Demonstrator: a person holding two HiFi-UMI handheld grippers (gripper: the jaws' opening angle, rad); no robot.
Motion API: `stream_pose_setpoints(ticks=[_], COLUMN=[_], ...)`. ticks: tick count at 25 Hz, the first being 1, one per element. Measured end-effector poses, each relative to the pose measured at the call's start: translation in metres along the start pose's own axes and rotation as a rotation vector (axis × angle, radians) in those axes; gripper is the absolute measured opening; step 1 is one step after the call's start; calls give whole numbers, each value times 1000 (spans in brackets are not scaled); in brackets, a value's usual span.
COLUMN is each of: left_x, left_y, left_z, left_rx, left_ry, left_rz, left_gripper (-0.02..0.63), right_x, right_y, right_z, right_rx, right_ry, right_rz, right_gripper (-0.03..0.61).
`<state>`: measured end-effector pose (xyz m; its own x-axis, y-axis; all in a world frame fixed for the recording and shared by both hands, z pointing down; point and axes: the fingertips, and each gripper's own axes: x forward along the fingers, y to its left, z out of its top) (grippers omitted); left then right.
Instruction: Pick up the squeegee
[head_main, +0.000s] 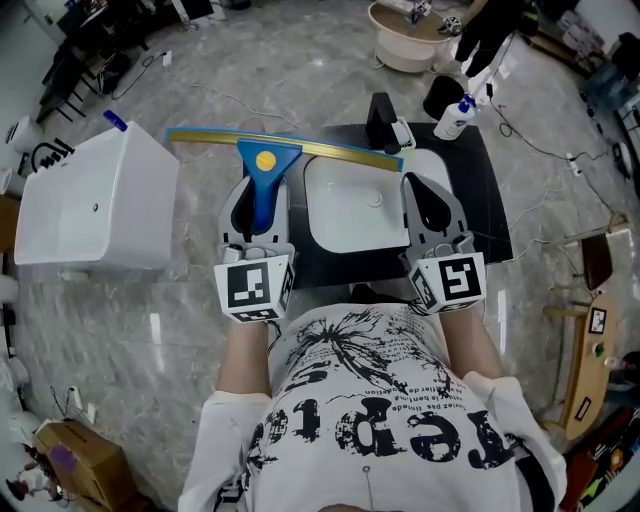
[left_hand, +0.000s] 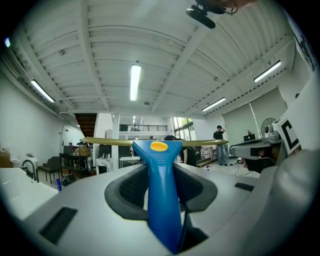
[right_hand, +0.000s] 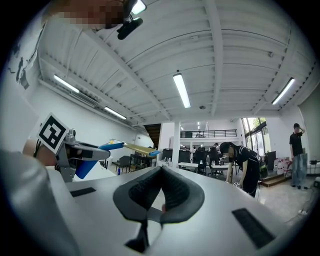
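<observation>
The squeegee (head_main: 266, 165) has a blue handle with a yellow dot and a long brass-coloured blade running left to right. My left gripper (head_main: 262, 192) is shut on the handle, and the blade juts out past the jaws. In the left gripper view the blue squeegee handle (left_hand: 159, 150) runs up between the left gripper's (left_hand: 162, 172) black pads, held level in the air. My right gripper (head_main: 427, 190) hovers over the right side of the basin. In its own view the right gripper (right_hand: 161, 171) is shut with nothing between its pads, and the squeegee (right_hand: 131, 146) shows to its left.
A white sink basin (head_main: 330, 225) sits in a black table (head_main: 480, 200) below both grippers, with a black faucet (head_main: 380, 118) behind it. A spray bottle (head_main: 455, 118) stands at the back right. A white tub (head_main: 95, 200) stands left. Cables cross the marble floor. A person (right_hand: 245, 160) bends over far off.
</observation>
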<state>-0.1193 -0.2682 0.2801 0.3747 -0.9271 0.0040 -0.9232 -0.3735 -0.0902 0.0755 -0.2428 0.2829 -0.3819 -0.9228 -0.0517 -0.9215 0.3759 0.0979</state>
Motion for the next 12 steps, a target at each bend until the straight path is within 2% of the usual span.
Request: stream_pose_setpoints(ticks=[12], left_x=[22], left_y=[3], left_z=[-9], left_rx=[-15], left_ry=[16], left_rz=[14], left_gripper=[150], right_x=[16], right_y=[-10], right_z=[-11], right_rx=[-19], right_ry=[25], right_rz=[13], right_gripper=[12])
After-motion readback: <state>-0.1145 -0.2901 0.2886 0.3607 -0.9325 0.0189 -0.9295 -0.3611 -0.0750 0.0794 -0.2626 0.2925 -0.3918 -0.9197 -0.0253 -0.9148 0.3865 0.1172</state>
